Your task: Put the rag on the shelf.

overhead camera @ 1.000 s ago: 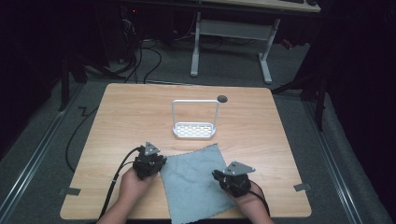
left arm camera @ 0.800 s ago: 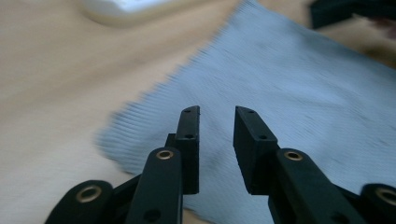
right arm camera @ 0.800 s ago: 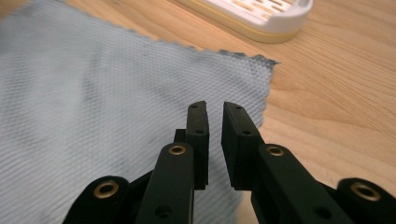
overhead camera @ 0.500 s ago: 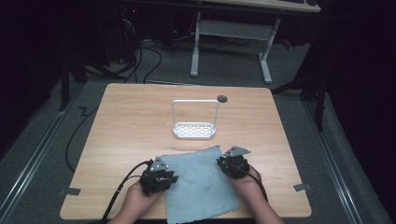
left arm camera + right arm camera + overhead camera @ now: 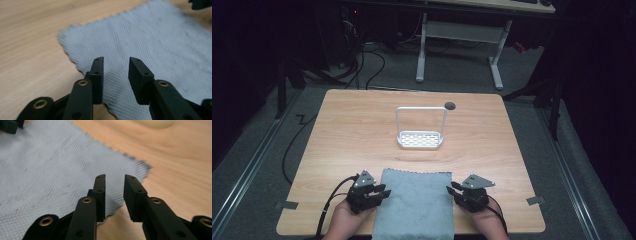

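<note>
Grey-blue woven cloth [image 5: 414, 207] lies flat on the pale wooden table [image 5: 352, 135], its long axis running from the person's edge toward the white wire rack with a perforated tray [image 5: 420, 131], which stands well apart further up the table. The cloth sits between the two hands: the left hand-held gripper [image 5: 382, 191] is just beside its left edge, the right hand-held gripper [image 5: 451, 189] just beside its right edge, each pointing inward over a far corner, about equally near. In the left gripper view the jaws stand parted above the cloth [image 5: 150, 45] with nothing pinched; the right gripper view shows the same over the right corner [image 5: 50, 170]. Both pairs of jaws have just been opening. Compared with a second ago, the cloth now lies square to the table instead of skewed, and both hands sit lower and level with each other
</note>
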A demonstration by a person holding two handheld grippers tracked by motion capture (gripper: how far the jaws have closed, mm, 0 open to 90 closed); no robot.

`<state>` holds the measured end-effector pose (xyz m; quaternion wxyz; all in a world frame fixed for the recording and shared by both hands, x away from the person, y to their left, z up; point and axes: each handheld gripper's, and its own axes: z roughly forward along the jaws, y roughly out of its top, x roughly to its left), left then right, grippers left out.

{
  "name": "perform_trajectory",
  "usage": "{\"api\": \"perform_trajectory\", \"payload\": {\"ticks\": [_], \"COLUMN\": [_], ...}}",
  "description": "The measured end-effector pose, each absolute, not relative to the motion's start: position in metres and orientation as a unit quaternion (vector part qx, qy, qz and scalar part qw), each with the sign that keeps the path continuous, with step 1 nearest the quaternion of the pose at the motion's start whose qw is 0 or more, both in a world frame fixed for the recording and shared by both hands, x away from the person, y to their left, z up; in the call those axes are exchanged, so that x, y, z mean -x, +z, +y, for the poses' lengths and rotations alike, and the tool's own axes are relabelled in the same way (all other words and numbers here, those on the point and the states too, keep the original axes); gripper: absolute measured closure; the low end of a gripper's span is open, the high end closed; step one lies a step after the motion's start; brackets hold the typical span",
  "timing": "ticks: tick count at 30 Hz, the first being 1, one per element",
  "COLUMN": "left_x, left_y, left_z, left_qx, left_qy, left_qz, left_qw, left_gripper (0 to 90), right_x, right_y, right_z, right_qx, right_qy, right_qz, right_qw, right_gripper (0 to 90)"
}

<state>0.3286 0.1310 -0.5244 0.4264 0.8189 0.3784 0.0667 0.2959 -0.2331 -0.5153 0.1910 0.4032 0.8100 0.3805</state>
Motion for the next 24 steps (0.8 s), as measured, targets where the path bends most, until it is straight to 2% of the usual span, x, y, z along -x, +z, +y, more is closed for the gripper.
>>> {"api": "perform_trajectory", "payload": {"ticks": [5,7,8,12,16,18,20,22,23,24], "left_x": [-0.351,-0.358,-0.364,-0.376,-0.380,-0.379,-0.378,-0.377,-0.376,-0.375], "left_y": [-0.511,-0.509,-0.507,-0.512,-0.529,-0.532,-0.531,-0.531,-0.531,-0.532], "left_z": [0.137,0.137,0.135,0.130,0.124,0.118,0.116,0.116,0.115,0.115], "left_qx": [-0.797,-0.796,-0.796,-0.793,-0.799,-0.808,-0.810,-0.815,-0.818,-0.820], "left_qy": [0.107,0.107,0.104,0.110,0.093,0.109,0.114,0.125,0.130,0.133], "left_qz": [0.404,0.408,0.412,0.424,0.427,0.416,0.417,0.408,0.403,0.400], "left_qw": [0.436,0.433,0.431,0.424,0.412,0.403,0.397,0.393,0.389,0.389], "left_gripper": [59.2,57.9,53.0,51.7,50.7,54.6,56.4,62.4,69.3,69.3], "right_x": [-0.298,-0.299,-0.301,-0.301,-0.300,-0.302,-0.303,-0.303,-0.304,-0.304], "right_y": [-0.515,-0.515,-0.516,-0.515,-0.516,-0.519,-0.519,-0.521,-0.521,-0.521], "right_z": [-0.248,-0.250,-0.251,-0.250,-0.250,-0.249,-0.248,-0.247,-0.244,-0.244], "right_qx": [-0.425,-0.429,-0.436,-0.430,-0.423,-0.427,-0.430,-0.433,-0.434,-0.434], "right_qy": [0.389,0.388,0.386,0.386,0.386,0.382,0.382,0.380,0.377,0.377], "right_qz": [0.791,0.788,0.783,0.785,0.788,0.790,0.789,0.790,0.790,0.790], "right_qw": [0.208,0.210,0.218,0.223,0.227,0.218,0.215,0.211,0.211,0.211], "right_gripper": [65.0,65.0,63.0,62.0,59.1,54.3,53.5,52.6,51.2,51.2]}}
